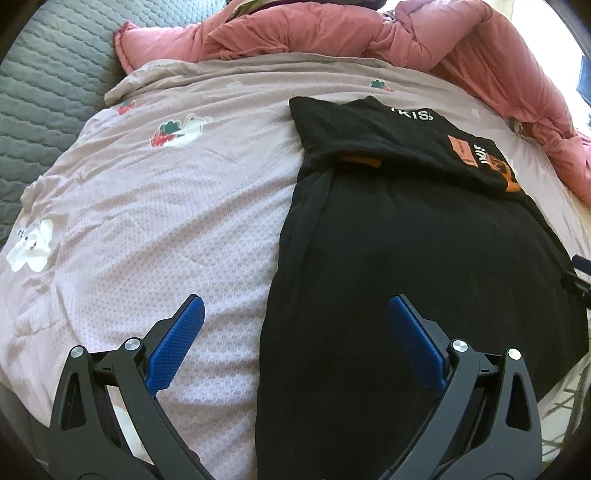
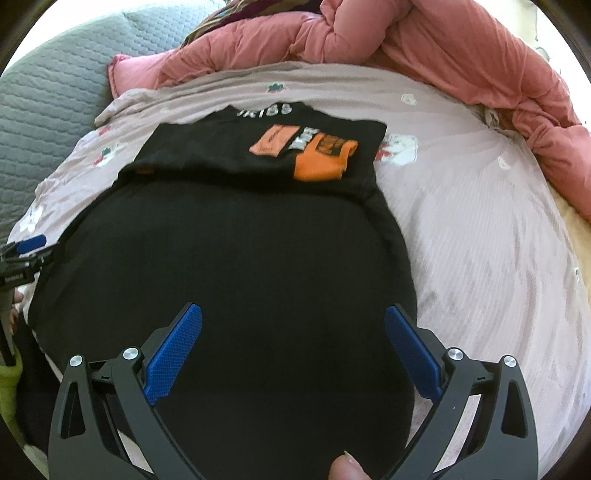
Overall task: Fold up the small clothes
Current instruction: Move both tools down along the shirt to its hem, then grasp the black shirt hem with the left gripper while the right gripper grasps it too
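A black garment (image 1: 424, 251) (image 2: 229, 266) with orange patches and white lettering lies flat on the pale pink bedsheet (image 1: 155, 206) (image 2: 480, 251), its far end folded back over itself. My left gripper (image 1: 295, 306) is open and hovers over the garment's near left edge, one finger above the sheet and one above the cloth. My right gripper (image 2: 293, 314) is open above the garment's near right part, nothing between its blue pads (image 2: 173, 354). The left gripper's blue tip (image 2: 31, 243) shows at the left edge of the right wrist view.
A bunched salmon-pink duvet (image 1: 332, 33) (image 2: 443, 48) lies along the far side and right of the bed. A grey quilted headboard or cushion (image 1: 48, 92) (image 2: 48, 96) stands at the far left. A fingertip (image 2: 345, 469) shows at the bottom edge.
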The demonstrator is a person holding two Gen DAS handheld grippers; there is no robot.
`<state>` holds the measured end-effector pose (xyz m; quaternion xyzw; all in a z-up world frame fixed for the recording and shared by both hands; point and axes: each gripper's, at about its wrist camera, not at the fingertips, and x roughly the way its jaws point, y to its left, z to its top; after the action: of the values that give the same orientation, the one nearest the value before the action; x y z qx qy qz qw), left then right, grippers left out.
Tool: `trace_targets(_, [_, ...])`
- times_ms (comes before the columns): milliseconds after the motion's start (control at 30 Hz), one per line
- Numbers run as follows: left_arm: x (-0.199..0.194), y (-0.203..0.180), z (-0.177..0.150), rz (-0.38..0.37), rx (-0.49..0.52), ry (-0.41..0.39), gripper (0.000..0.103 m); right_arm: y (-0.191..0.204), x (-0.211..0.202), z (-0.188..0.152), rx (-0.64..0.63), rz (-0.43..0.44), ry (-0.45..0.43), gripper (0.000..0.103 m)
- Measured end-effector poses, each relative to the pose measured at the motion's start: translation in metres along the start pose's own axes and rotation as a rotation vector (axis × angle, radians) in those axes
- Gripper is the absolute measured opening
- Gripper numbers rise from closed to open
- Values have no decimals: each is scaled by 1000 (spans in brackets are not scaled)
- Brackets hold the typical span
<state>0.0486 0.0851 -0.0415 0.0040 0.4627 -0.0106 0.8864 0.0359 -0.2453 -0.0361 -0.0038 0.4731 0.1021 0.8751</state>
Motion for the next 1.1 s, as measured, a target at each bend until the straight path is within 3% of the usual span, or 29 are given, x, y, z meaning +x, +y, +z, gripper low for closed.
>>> trace_targets(567, [-15,28,-32,-113,-98,22,90,-4,-11,-35,-29,12,40,98])
trace_targets(700, [-20,25,-39,-140,-92,28,67,-8,-22,-42,-25,17,35,98])
trace_targets(800, [-20,22,-43,-183,-89,42,61,-14,-29,-47,-19,12,41,98])
trace_targets(967, [-20,25,-45,-224,-100,55,42,-34,-37,-59,36,34,61,98])
trace_targets(1033, [-19,24,-46,-225,-98,59,41,-41,-41,-63,59,54,61,90])
trace_targets(1067, [-18,24,-47,-225,-97,63,41,-45,-43,-65,70,61,61,81])
trace_targets(1100, [-17,23,-47,-226,-98,66,41,-47,-44,-66,79,65,66,66])
